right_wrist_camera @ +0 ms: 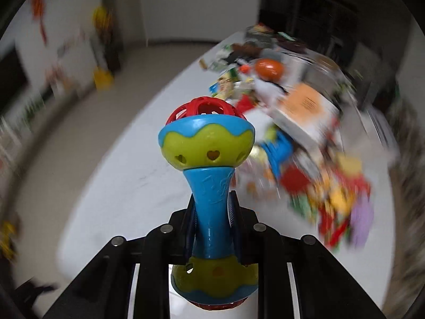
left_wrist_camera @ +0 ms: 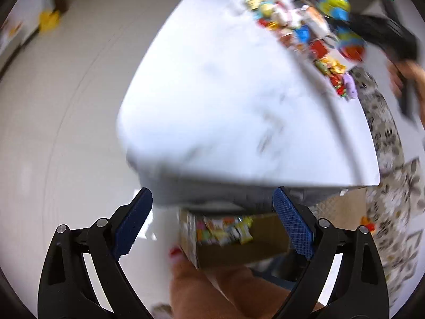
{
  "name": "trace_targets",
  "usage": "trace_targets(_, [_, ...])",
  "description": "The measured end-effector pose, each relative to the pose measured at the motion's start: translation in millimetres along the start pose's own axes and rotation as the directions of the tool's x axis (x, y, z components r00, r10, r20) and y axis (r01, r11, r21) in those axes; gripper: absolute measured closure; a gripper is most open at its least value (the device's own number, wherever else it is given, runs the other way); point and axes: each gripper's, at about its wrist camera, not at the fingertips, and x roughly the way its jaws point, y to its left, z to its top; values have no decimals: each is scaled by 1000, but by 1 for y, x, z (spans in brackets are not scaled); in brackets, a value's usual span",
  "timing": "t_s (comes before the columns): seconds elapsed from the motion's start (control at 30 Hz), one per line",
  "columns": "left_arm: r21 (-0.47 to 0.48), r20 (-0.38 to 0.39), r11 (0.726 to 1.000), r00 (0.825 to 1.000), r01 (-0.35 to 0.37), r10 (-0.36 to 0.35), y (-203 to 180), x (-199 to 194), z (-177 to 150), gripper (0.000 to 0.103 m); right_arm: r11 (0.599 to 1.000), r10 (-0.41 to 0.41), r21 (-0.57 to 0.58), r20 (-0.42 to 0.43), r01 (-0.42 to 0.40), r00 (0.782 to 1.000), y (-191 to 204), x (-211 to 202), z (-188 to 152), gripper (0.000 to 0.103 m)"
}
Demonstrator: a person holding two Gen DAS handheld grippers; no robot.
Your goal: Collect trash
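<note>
My right gripper point(right_wrist_camera: 212, 212) is shut on the blue handle of a toy rattle point(right_wrist_camera: 208, 143) with green and red ball ends, held above the white table point(right_wrist_camera: 127, 186). The rattle also shows in the left wrist view point(left_wrist_camera: 340, 24), over a pile of colourful wrappers and trash point(left_wrist_camera: 292, 26) along the table's far side. The same pile point(right_wrist_camera: 305, 164) is to the right of the rattle in the right wrist view. My left gripper point(left_wrist_camera: 212, 212) is open and empty, off the near table corner. Below it a cardboard box point(left_wrist_camera: 239, 242) holds several wrappers.
The white marble table point(left_wrist_camera: 225, 93) fills the left wrist view. A patterned rug point(left_wrist_camera: 393, 212) lies on the right. A yellow object point(left_wrist_camera: 49, 20) and a plant stand on the far floor. A bare foot point(left_wrist_camera: 207, 279) is by the box. Both views are motion-blurred.
</note>
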Motion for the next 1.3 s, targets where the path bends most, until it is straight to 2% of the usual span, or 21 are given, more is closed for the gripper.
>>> trace_targets(0.03, [37,8,999,1000,16,-16,-11,6,18,13,999,14,30,16,-14,1000,-8,-14,-11,80])
trace_targets(0.07, [66,19,997,999,38,-39,-22,13,34,13,995,35,86,48,-39,998,-21,-40,-34,80])
trace_targets(0.17, [178,44,982,996,63,-72,-61,46,80,13,974,70,209,76,-84,995,-43,-87,-93,80])
trace_targets(0.23, [224,65,973,996,52,-68,-86,68,109,13,961,72,263,78,-90,994,-51,-107,-127,80])
trace_targets(0.27, [252,71,966,994,59,-79,-103,88,134,13,954,60,290,73,-79,995,-54,-118,-148,80])
trace_targets(0.37, [283,117,959,992,18,-53,-137,129,191,13,931,50,357,65,-70,997,-63,-127,-184,80])
trace_targets(0.43, [301,135,954,990,-5,-37,-149,148,217,13,914,54,398,68,-77,996,-68,-129,-202,80])
trace_targets(0.53, [281,118,960,992,2,-37,-159,183,260,14,894,39,443,59,-62,997,-72,-133,-230,80])
trace_targets(0.57, [272,111,962,993,-6,-26,-158,190,267,21,886,46,459,60,-68,997,-73,-135,-239,80])
trace_targets(0.6, [274,105,961,994,-28,-1,-159,199,273,39,881,49,467,62,-72,997,-75,-134,-242,80])
trace_targets(0.63, [285,88,957,996,-51,27,-161,208,278,50,876,54,476,65,-79,996,-78,-134,-246,80])
trace_targets(0.7, [306,100,949,994,-80,52,-164,212,282,72,873,59,480,63,-82,996,-81,-130,-249,80])
trace_targets(0.83, [258,79,966,997,-28,7,-158,208,290,73,865,88,487,91,-121,992,-85,-128,-248,80])
trace_targets(0.97, [287,81,958,996,2,-26,-155,184,278,73,865,121,478,97,-153,988,-84,-125,-245,80])
trace_targets(1.07, [302,83,952,993,53,-82,-153,160,261,73,875,133,456,96,-162,986,-83,-125,-239,80])
trace_targets(1.2, [349,75,931,987,108,-143,-151,114,212,73,883,149,436,88,-172,985,-81,-126,-235,81])
trace_targets(1.3, [414,58,901,984,128,-167,-152,70,155,73,898,160,406,59,-170,985,-76,-125,-236,81])
